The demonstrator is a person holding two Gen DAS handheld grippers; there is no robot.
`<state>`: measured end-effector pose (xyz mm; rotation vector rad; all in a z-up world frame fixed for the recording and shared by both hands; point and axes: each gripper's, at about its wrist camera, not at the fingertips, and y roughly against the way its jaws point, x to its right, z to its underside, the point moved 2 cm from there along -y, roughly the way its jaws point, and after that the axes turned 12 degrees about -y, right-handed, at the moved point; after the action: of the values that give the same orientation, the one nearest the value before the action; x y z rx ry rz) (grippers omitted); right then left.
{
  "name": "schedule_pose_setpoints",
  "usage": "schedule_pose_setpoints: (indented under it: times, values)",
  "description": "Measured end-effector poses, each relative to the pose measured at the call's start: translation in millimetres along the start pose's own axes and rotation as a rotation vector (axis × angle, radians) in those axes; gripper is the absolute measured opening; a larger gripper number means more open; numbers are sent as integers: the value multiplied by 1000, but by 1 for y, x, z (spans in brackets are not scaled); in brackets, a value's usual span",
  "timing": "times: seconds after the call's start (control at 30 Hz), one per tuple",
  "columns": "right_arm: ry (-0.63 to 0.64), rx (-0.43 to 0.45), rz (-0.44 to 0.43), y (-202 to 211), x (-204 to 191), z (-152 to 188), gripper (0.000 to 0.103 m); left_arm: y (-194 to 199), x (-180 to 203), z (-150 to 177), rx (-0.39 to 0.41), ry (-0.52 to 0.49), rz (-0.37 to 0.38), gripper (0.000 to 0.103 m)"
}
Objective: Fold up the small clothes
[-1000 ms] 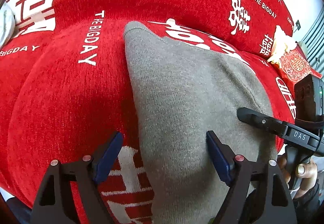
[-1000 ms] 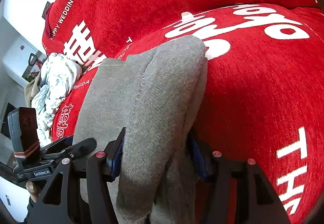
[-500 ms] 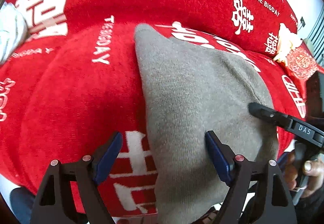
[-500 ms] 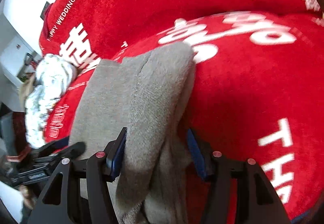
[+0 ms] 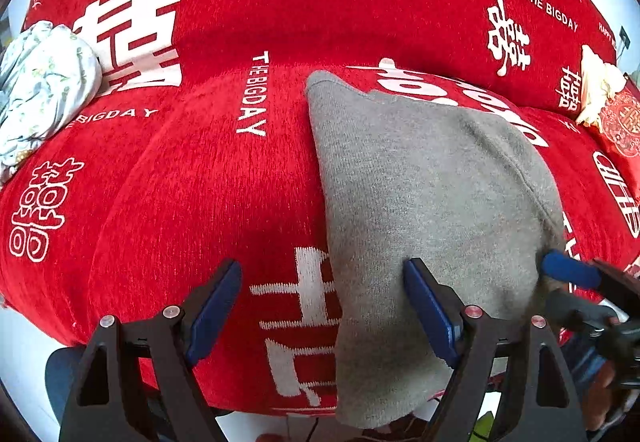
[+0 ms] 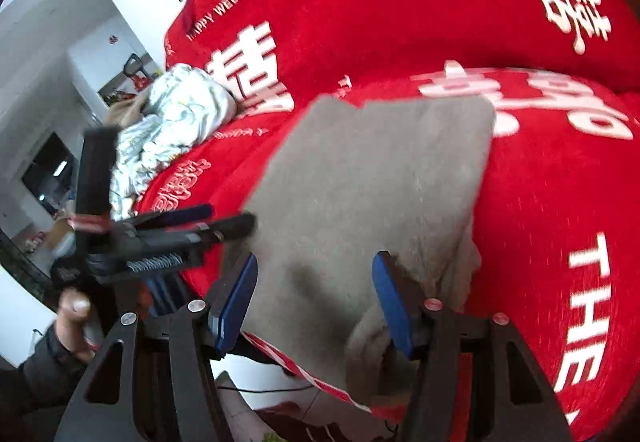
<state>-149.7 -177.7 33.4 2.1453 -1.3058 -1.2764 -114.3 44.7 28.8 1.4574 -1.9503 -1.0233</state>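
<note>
Lay folded on the red sofa cover (image 5: 208, 202) — gray cloth (image 5: 420, 202). Both spread wide, holding nothing — left gripper (image 5: 320, 306), right gripper (image 6: 316, 302).

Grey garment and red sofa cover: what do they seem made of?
Grey garment: looks like soft matte knit, perhaps cotton or wool blend; fine heathered loops, ribbed hem. Red sofa cover: appears chenille-like, with ribbed fuzzy pile and woven-in white lettering.
</note>
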Motion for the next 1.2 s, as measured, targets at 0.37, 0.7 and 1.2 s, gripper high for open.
schedule_pose_setpoints:
  times: [0.37,0.7,1.2]
  values:
    - [200,-13,54,12,-32,22,72,2,6,1,-2,-22,-25,84]
    - [87,12,293,15,1,14,77,8,11,1,-5,-50,-57,84]
    - [-70,-44,211,-69,11,-82,80,8,20,-2,-26,-68,-65,84]
